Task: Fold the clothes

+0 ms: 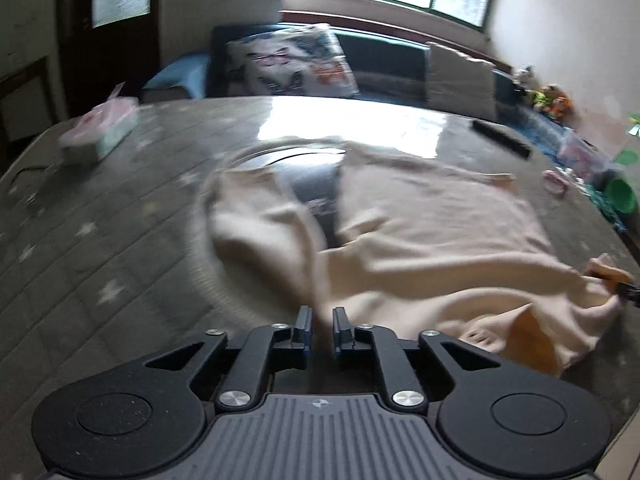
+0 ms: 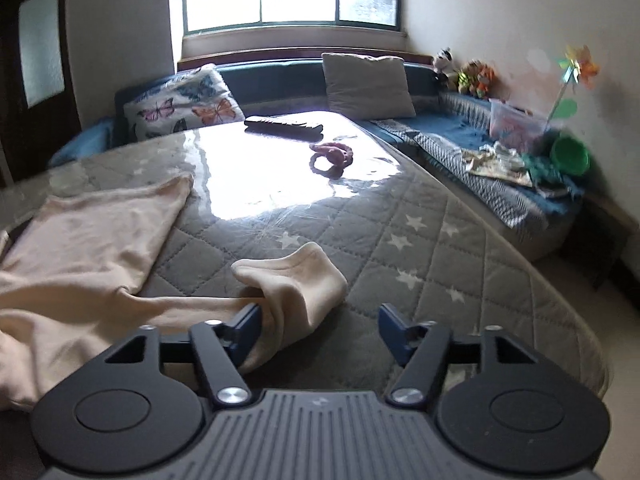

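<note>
A cream long-sleeved garment lies spread and rumpled on the grey quilted table. My left gripper is low at the garment's near edge, its jaws narrowly apart with a fold of cloth between them; the view is blurred. In the right wrist view the garment lies to the left and its sleeve cuff rests between the jaws of my right gripper, which is wide open. The left blue pad touches the sleeve. The right gripper's tip shows at the garment's corner in the left wrist view.
A black remote and a pink ring toy lie on the table's far side. A tissue box sits far left. A sofa with a butterfly cushion and a grey cushion lies beyond. Toys and a green bowl are at the right.
</note>
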